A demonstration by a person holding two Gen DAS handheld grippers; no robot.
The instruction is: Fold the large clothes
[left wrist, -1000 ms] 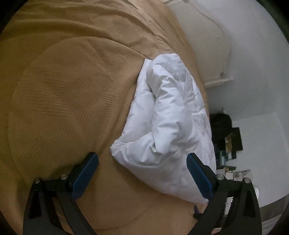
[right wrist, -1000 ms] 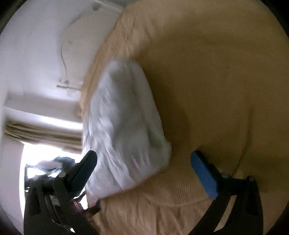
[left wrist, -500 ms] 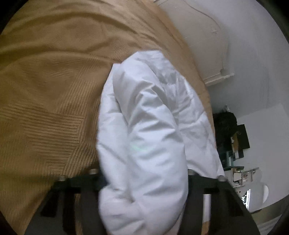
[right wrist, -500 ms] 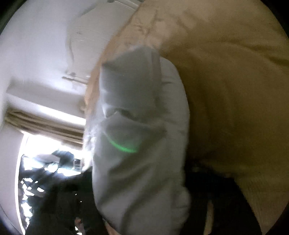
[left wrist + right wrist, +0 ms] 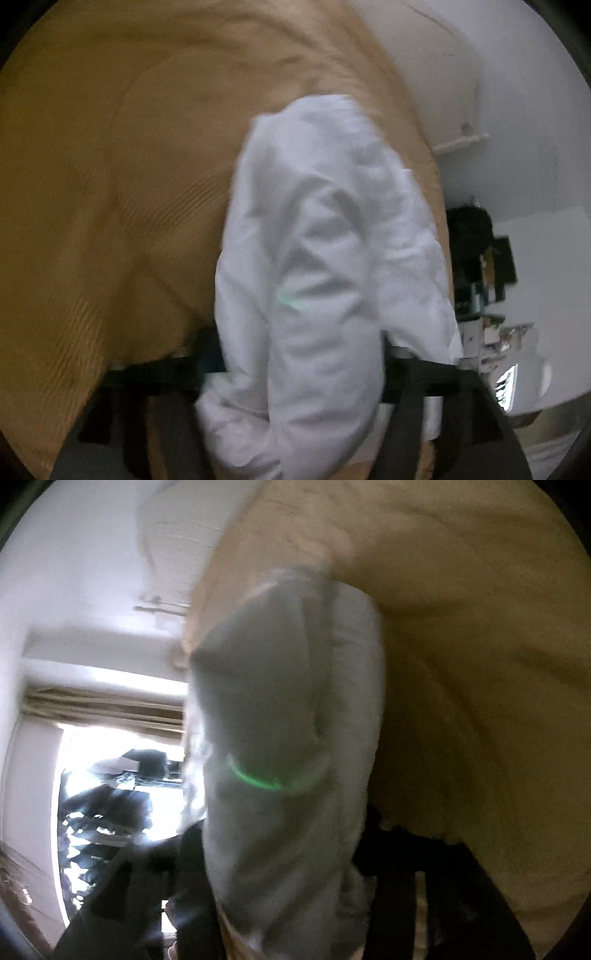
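White padded garment (image 5: 332, 258), bundled on the tan bedspread (image 5: 110, 184). We see the left gripper (image 5: 295, 373) and right gripper (image 5: 280, 849) each clamped on its near end, jaws having just widened slightly.

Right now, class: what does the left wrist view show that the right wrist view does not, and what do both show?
Only the left wrist view: dark cluttered furniture against a white wall at the right edge. Only the right wrist view: a bright window under a tan curtain. Both: the bundled white garment between that view's own gripper's fingers, left gripper and right gripper, over the tan bedspread; a green glint on the cloth.
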